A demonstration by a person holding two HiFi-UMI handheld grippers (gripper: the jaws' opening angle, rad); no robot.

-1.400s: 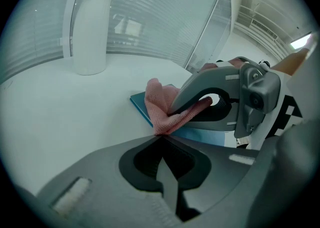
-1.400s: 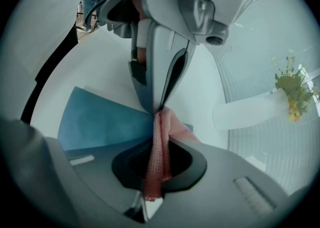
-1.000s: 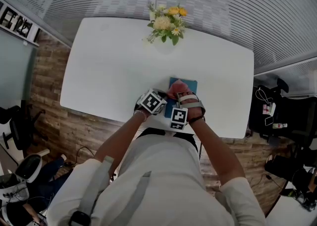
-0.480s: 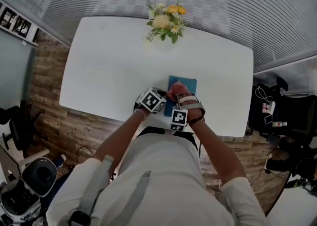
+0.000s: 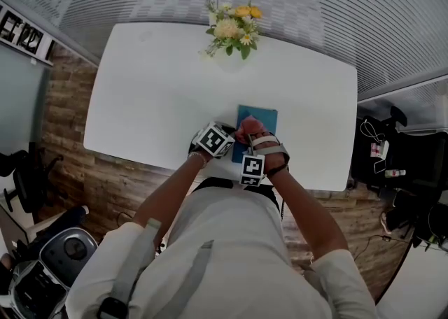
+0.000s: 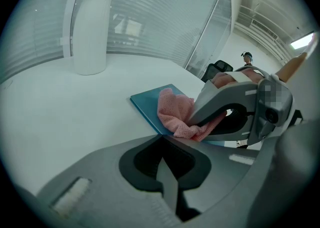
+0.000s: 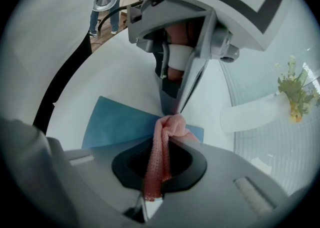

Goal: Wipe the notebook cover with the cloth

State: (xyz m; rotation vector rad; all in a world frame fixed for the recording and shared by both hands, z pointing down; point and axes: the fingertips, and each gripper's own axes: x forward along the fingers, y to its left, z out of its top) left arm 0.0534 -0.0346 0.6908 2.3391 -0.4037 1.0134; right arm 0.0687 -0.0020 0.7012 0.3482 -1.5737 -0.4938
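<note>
Head view: your two hands and the marker cubes cover the near half of the notebook (image 5: 257, 116), so only its far blue edge shows, close to the near edge of the white table (image 5: 154, 87). The tips of both tools are hidden here. The flowers (image 5: 234, 29) stand well apart, at the table's far edge.

Right gripper view: your right tool (image 7: 167, 139) is clamped on the pink cloth (image 7: 174, 124). A narrow strand runs back between the jaws, and a bunched end sits at their tips on the blue cover. How much cloth lies under the jaws cannot be made out. The body of your left tool stands steeply just beyond the bunch and hides the cover's far middle. Whether its tip presses on the cover or on the cloth cannot be told from here.

Left gripper view: your left tool (image 6: 163, 139) has its jaws brought together with nothing between them, the tips at the notebook's near edge. The right tool's grey body blocks the right part of the cover and part of the cloth. The white vase (image 6: 90, 27) is cut off at the top of the frame.
</note>
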